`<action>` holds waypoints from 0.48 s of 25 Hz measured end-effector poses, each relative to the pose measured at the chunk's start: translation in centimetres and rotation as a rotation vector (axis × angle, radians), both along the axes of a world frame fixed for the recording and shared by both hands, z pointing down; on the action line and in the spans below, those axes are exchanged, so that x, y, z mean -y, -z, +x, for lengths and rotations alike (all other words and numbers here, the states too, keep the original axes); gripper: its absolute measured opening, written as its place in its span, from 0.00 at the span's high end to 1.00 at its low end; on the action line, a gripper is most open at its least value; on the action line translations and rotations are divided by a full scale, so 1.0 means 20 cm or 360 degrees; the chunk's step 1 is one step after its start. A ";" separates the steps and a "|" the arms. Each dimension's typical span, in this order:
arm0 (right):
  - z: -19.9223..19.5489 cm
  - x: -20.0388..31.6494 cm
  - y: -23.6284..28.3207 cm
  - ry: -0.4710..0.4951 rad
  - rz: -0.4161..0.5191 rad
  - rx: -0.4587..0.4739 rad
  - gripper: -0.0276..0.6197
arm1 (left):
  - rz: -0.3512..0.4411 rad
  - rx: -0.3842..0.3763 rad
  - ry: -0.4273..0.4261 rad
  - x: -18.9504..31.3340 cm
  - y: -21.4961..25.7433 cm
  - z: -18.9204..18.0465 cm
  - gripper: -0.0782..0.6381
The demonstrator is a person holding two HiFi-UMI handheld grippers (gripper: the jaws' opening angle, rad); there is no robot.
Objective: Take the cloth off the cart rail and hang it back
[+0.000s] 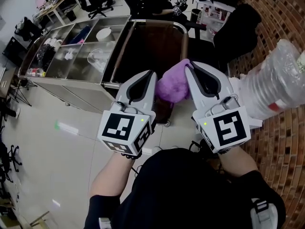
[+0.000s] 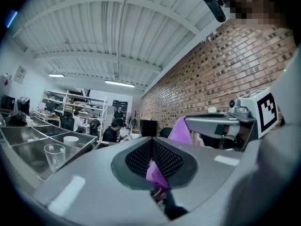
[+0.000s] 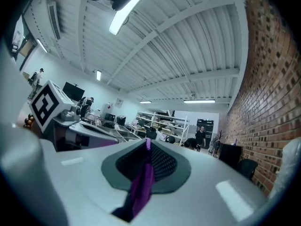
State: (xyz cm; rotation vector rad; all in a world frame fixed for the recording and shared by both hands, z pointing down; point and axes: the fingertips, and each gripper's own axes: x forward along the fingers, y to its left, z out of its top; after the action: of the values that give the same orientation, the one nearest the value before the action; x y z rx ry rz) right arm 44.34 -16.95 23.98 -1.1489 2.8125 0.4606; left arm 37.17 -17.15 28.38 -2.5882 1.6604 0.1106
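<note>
A purple cloth (image 1: 172, 86) hangs bunched between my two grippers, in the air above the near end of the steel cart (image 1: 109, 85). In the head view my left gripper (image 1: 153, 74) pinches its left edge and my right gripper (image 1: 187, 66) pinches its top right corner. The left gripper view shows a purple fold (image 2: 155, 174) clamped between the shut jaws. A strip of the same cloth (image 3: 143, 180) runs through the shut jaws in the right gripper view. The cart rail (image 1: 167, 22) curves round the far end, bare of cloth. Both grippers tilt upward, toward the ceiling.
The cart's trays hold a clear cup (image 1: 95, 57), a white bowl (image 1: 104, 33) and small items. A brick wall (image 1: 281, 23) stands on the right beside a plastic-wrapped roll (image 1: 269, 82). Black office chairs (image 1: 238, 25) and seated people lie beyond the cart.
</note>
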 end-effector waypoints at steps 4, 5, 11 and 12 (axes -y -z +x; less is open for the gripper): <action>0.04 -0.06 -0.01 0.0064 -0.0010 -0.0009 0.92 | 0.0009 0.0007 0.0052 -0.03 0.01 0.03 0.90; 0.05 -0.07 -0.04 0.0062 -0.0080 -0.0047 0.92 | 0.0012 0.0010 0.0064 -0.04 0.02 0.04 0.90; 0.16 -0.11 -0.10 0.0072 -0.0277 -0.0135 0.92 | 0.0041 0.0047 0.0131 -0.07 0.06 0.14 0.90; 0.17 -0.11 -0.11 0.0082 -0.0277 -0.0128 0.92 | 0.0042 0.0062 0.0139 -0.07 0.05 0.15 0.90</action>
State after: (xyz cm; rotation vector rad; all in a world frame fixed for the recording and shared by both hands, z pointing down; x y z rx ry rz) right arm 47.68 -14.79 26.13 -1.1071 2.9944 0.2688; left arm 40.14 -15.79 27.38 -2.4779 1.7433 0.0771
